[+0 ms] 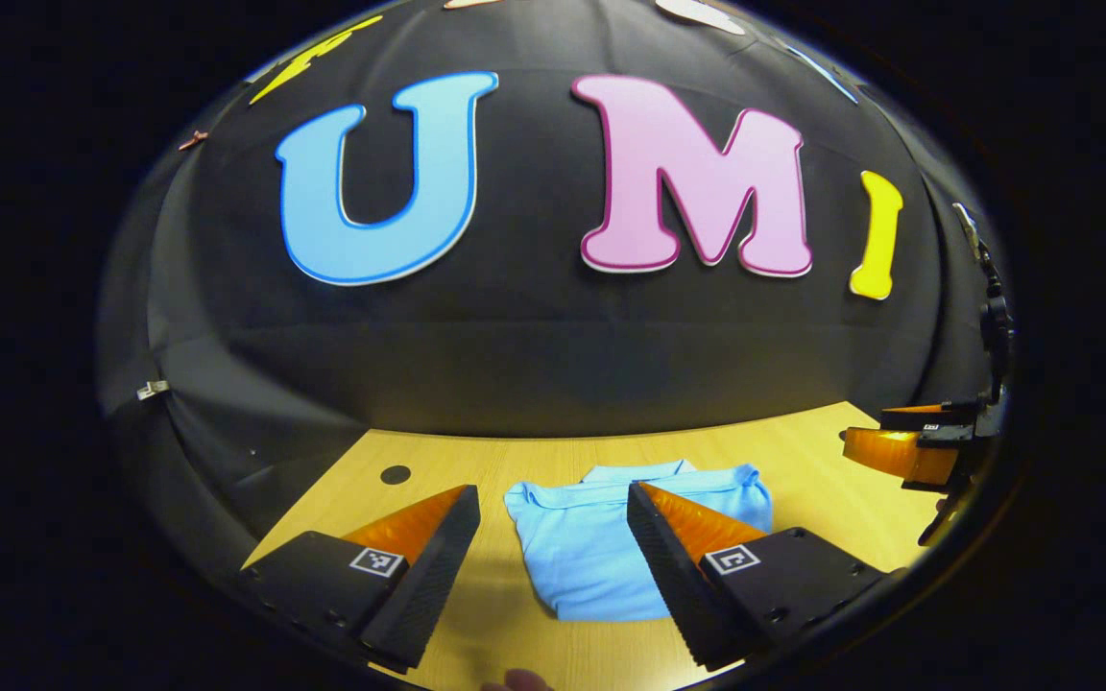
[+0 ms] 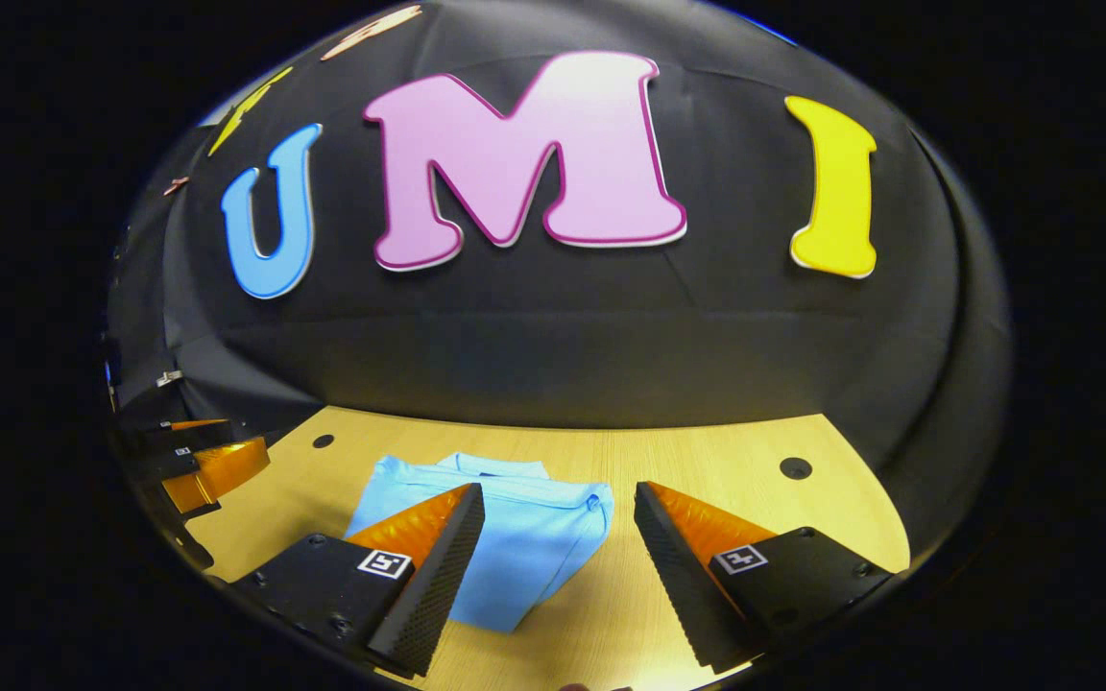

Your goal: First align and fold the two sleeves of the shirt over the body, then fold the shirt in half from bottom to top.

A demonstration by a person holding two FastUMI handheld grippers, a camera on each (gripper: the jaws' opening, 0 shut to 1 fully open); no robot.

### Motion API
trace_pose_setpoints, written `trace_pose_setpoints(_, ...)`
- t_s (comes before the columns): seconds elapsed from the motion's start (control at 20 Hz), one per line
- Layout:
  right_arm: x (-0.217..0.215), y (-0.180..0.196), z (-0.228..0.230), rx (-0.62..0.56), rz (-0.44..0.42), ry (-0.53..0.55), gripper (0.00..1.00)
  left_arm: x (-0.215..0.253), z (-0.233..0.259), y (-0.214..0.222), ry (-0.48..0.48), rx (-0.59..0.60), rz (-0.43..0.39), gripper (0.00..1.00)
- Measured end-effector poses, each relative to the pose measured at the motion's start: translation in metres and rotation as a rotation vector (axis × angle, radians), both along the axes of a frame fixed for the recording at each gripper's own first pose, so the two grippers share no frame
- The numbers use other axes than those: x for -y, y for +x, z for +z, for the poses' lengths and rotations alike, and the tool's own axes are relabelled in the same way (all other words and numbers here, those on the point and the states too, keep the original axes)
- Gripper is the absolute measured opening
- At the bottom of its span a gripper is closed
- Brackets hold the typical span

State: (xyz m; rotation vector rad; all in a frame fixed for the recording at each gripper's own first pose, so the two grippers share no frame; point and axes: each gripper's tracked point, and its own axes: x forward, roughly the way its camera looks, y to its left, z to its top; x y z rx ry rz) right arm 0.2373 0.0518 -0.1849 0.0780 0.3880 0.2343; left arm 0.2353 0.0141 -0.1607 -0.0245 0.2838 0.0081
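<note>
A light blue polo shirt (image 1: pixel 601 557) lies folded into a compact bundle on a light wooden table (image 1: pixel 803 470), its collar toward the far edge. In the left gripper view it sits at lower centre of the frame, partly behind the right-hand finger of the left gripper (image 1: pixel 553 561). That gripper's two fingers stand wide apart, above the table, with nothing between them. At the far right edge of this view the other gripper (image 1: pixel 908 451) appears, well apart from the shirt.

In the right gripper view the shirt (image 2: pixel 524 547) lies at lower centre-left of the frame, partly behind the left-hand finger of the right gripper (image 2: pixel 558 566). This gripper's fingers are also spread wide and hold nothing. The left gripper (image 2: pixel 212 470) shows at the left edge, beside the table's (image 2: pixel 707 461) corner. Small dark round holes (image 2: pixel 795 467) mark the tabletop. Black cloth forms the wall (image 2: pixel 563 355) behind the table.
</note>
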Motion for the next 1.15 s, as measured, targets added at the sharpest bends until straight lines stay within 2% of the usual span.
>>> trace_pose_setpoints(0.2, -0.008, -0.06, 0.034, 0.031, 0.06, -0.008, 0.98, -0.001, 0.029, -0.061, -0.026, 0.031, 0.023, 0.98)
trace_pose_setpoints(0.4, -0.012, -0.112, 0.059, 0.041, 0.073, 0.019, 0.98, -0.001, 0.053, -0.112, -0.01, 0.06, 0.022, 0.98)
trace_pose_setpoints(0.55, -0.011, -0.143, 0.077, 0.051, 0.065, 0.051, 0.98, 0.009, 0.059, -0.149, -0.036, 0.042, -0.005, 0.98)
trace_pose_setpoints(0.8, 0.013, -0.173, 0.088, 0.06, 0.019, 0.031, 0.98, 0.016, 0.053, -0.191, -0.005, -0.003, -0.039, 0.98)
trace_pose_setpoints(1.15, 0.028, -0.203, 0.084, 0.024, -0.03, 0.03, 0.98, 0.032, 0.049, -0.218, -0.055, -0.045, -0.072, 0.98)
